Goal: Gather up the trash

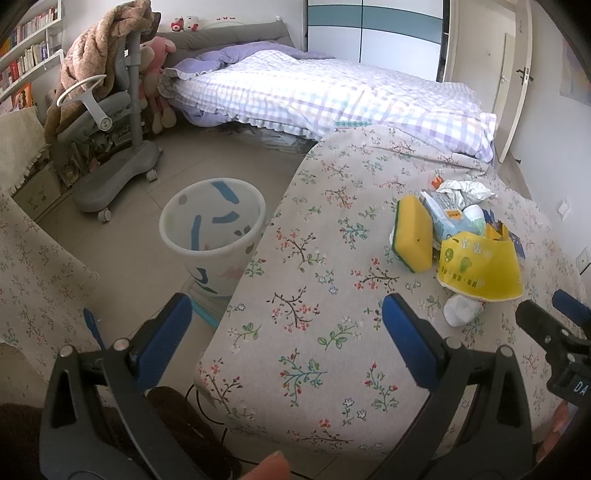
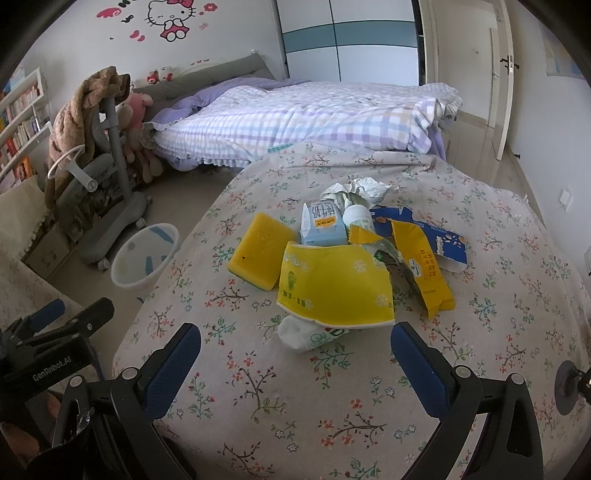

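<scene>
Both claws gape with nothing held: left gripper (image 1: 286, 332), right gripper (image 2: 295, 356), over my floral-cloth table (image 2: 332, 406). Trash pile mid-table: yellow sponge (image 2: 258, 251), yellow paper wrapper (image 2: 332, 288), blue milk carton (image 2: 323, 225). White patterned bin (image 1: 212, 221) on floor off table's left edge, near grey chair (image 1: 110, 147). Only right view shows Hello Kitty wall sticker (image 2: 171, 18).

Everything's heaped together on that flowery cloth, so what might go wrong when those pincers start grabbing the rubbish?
Pulling the big yellow wrapper may drag the white crumpled piece tucked under its edge, or topple the milk carton behind it. The waste bin stands on the floor beyond the table's edge, so a loose piece carried across could drop short. The yellow sponge leans against the pile and might get swept along, though it may not be trash.
</scene>
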The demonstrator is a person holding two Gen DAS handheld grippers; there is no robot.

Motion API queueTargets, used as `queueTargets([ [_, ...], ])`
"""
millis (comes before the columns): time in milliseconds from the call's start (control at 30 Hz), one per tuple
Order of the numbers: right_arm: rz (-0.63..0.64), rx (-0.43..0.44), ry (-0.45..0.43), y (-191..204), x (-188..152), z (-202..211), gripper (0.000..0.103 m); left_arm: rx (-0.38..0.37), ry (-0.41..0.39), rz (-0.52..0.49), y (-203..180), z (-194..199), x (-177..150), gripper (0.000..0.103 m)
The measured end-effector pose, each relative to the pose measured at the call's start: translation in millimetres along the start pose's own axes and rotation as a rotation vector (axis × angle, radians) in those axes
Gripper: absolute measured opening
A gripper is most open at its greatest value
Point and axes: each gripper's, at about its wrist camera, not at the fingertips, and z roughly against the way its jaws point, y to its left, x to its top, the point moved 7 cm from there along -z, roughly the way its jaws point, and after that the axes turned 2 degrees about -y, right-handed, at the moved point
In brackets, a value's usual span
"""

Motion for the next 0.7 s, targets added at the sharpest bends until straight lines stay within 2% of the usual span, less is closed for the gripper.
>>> queueTargets([
  [700, 0.001, -0.001, -0.001, 0.4, -0.3, 0.0, 0.103, -0.001, -0.001, 0.001, 0.9, 0.0, -1.2, 0.102],
])
